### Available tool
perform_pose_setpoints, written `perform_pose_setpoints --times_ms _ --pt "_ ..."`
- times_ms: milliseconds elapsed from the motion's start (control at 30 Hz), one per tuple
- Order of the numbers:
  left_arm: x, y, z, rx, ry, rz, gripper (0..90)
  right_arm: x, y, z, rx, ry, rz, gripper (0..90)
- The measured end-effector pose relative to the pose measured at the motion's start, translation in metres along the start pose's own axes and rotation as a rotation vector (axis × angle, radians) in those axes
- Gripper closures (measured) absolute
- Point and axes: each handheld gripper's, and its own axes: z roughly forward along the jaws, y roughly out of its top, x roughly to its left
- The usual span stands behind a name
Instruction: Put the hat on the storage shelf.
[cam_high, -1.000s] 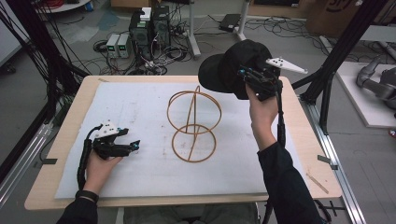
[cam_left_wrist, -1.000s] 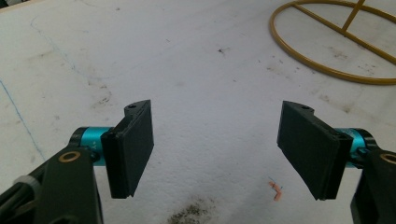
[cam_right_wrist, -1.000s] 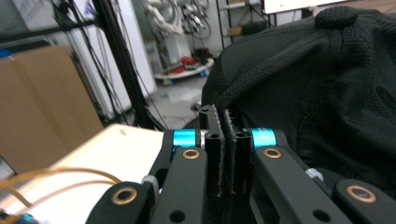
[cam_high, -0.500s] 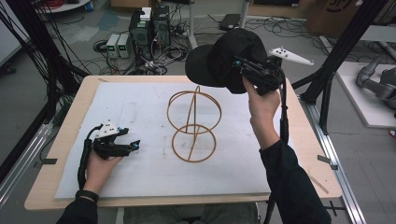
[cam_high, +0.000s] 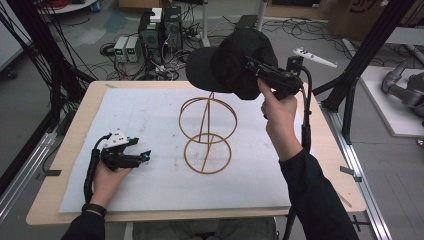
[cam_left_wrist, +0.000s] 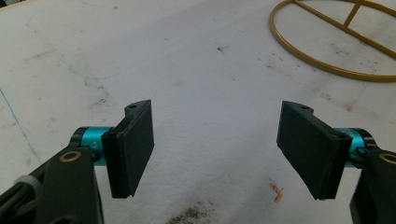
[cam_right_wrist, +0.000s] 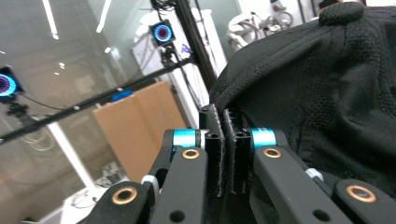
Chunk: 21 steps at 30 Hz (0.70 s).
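While the right gripper pinches the back edge of the black cap between its fingers, which are closed tight on the fabric, the cap hangs in the air just above the top of the gold wire stand on the bench. So the lift looks done, and what is left, as I judge it, is lowering the cap squarely onto the stand's upper hoop and letting go. The left gripper rests on the white mat, fingers spread wide and empty, well apart from the stand.
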Motion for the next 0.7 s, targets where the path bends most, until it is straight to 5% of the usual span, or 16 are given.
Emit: perform_pose_setpoints --times_ms 333,700 --pt "0.000 0.000 0.000 0.002 0.002 0.006 27.4 0.028 -0.003 -0.003 0.050 0.169 0.016 89.1" --pt "-0.001 0.001 0.001 0.004 0.001 0.010 27.5 0.051 -0.019 -0.005 0.127 0.231 -0.050 89.0"
